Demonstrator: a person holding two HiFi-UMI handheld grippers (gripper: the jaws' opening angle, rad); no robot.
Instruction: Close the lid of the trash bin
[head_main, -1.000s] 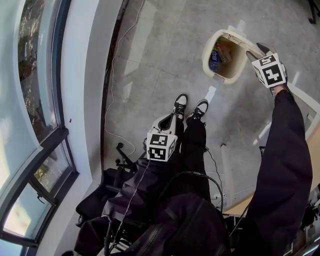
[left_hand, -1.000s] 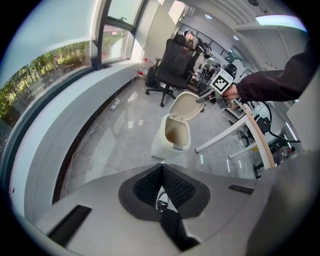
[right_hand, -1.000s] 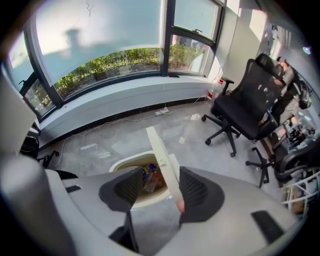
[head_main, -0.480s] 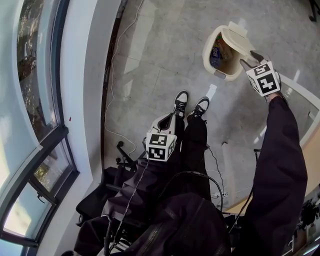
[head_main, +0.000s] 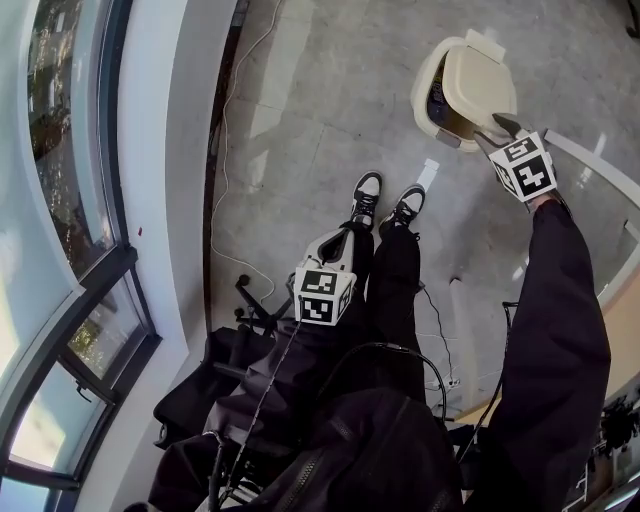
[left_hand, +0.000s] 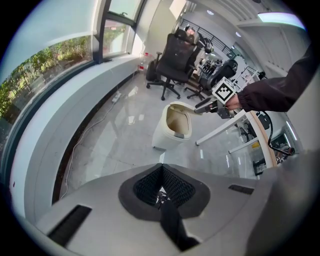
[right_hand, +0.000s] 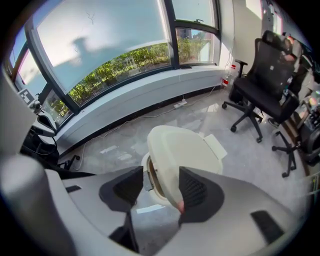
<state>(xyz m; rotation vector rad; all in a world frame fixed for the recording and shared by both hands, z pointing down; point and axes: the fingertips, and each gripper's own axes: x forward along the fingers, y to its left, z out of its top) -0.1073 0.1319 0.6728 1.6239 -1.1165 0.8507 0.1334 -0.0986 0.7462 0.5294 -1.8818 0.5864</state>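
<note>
1. The fingers (right_hand: 127, 186) of the right gripper (right_hand: 160, 189), in the right gripper view, are being held spread. The front edge of the cream lid (right_hand: 182, 147) is being taken in between them. That edge is being touched by the finger at the picture's right, while a gap is being left to the other finger. The lid is being shown tilted over the trash bin (right_hand: 146, 175), with part of the opening uncovered beneath it. A black office chair (right_hand: 265, 75) is being shown on the grey floor (right_hand: 125, 135) beyond, below a curved window (right_hand: 115, 45).

2. In the left gripper view, the fingers of the left gripper (left_hand: 161, 172) are being pressed together at their tips. The bin is being seen well ahead on the floor, with the right gripper at the raised edge of its lid, near a white table (left_hand: 225, 127).

3. In the head view, the left gripper is being held over the person's legs, well apart from the bin. The bin is being shown ahead of the shoes (head_main: 365, 198), with most of its opening covered by the lid and a dark gap left on one side. The right gripper's tip is being held at the lid's near edge, at the end of an outstretched dark sleeve (head_main: 555, 300).
</note>
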